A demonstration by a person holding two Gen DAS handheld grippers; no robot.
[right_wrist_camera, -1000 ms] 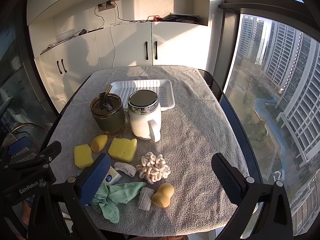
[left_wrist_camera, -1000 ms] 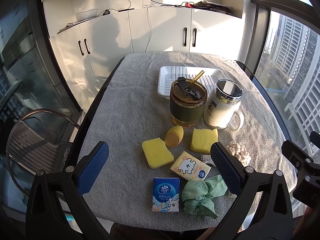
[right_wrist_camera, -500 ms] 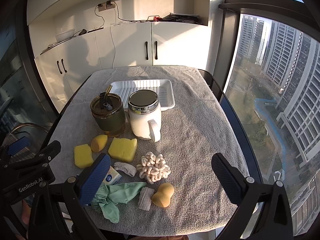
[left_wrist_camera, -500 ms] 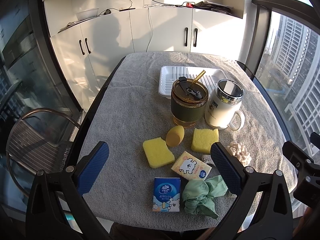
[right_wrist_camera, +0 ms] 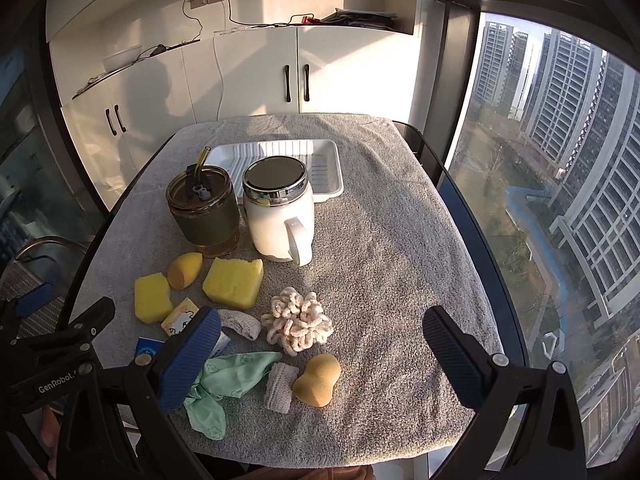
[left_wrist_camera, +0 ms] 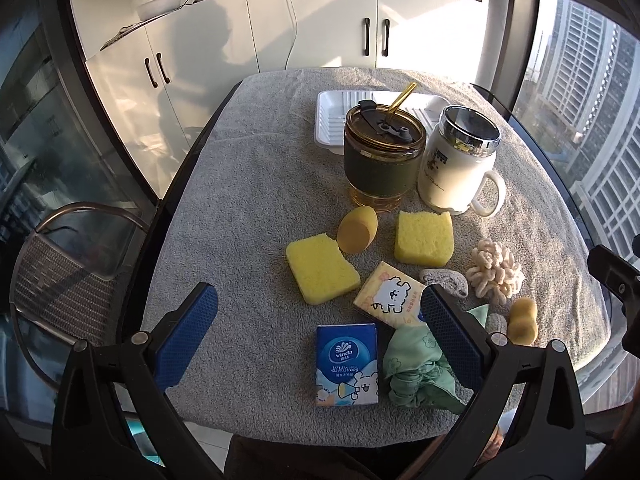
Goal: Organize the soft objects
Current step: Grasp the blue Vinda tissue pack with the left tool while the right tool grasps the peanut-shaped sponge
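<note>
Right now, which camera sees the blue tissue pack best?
The left wrist view. There the blue tissue pack lies whole and unblocked between the open left tool's fingers, label readable. In the right wrist view only a small blue corner peeks out behind the right tool's finger.

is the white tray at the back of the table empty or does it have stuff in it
Empty, as far as shown. The white tray shows only its bare ribbed floor; the green cup and white mug hide its near edge.
</note>
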